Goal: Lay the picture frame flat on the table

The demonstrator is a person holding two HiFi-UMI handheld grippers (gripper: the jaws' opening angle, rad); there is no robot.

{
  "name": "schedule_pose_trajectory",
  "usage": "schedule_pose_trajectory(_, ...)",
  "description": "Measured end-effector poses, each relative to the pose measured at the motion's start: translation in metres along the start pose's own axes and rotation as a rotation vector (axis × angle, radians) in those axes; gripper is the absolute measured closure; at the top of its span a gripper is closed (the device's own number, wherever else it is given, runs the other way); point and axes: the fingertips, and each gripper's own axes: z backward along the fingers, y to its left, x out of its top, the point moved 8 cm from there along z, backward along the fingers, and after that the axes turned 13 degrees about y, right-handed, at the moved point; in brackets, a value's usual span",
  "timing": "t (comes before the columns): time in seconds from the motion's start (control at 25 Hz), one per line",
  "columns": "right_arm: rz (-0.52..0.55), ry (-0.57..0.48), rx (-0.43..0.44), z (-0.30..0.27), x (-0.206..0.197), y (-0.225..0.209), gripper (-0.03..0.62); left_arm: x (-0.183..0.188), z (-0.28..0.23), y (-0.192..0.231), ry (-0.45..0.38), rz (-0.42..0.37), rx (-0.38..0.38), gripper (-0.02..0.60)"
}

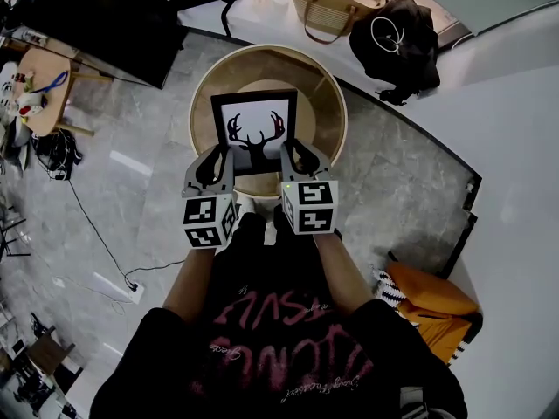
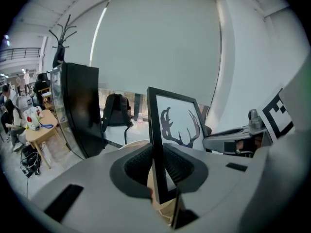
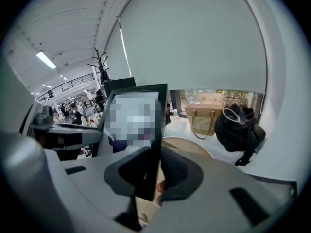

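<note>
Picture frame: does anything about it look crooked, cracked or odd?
Nothing stands out. The picture frame looks intact and level, clamped at its sides by the left hand-held gripper and right hand-held gripper over the round table; it isn't flat yet.

Tan handbag [image 1: 334,7] nxt to black bag [image 1: 400,46]; orange bag [image 1: 432,308] well apart.

**Picture frame [image 1: 254,129] held on edge over the table [image 1: 325,103]**

The picture frame is black-edged, with a white print of a dark antlered deer head. It stands near upright, not flat, its face turned to the person, over the middle of the round, light wooden table. The left hand-held gripper [image 1: 220,158] and right hand-held gripper [image 1: 293,154] clamp its lower side edges.
</note>
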Motion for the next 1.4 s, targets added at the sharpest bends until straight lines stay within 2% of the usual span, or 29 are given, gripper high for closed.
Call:
schedule_pose_trajectory(0.6, -0.005, 0.062, 0.027, -0.017, -0.027, -0.013, 0.514, -0.027, -0.019, -0.009, 0.059, 0.025, 0.009, 0.509)
schedule_pose_trajectory(1.4, -0.032, 0.150, 0.036, -0.040, -0.062, -0.017, 0.514, -0.062, -0.041, -0.005, 0.152, 0.053, -0.027, 0.509)
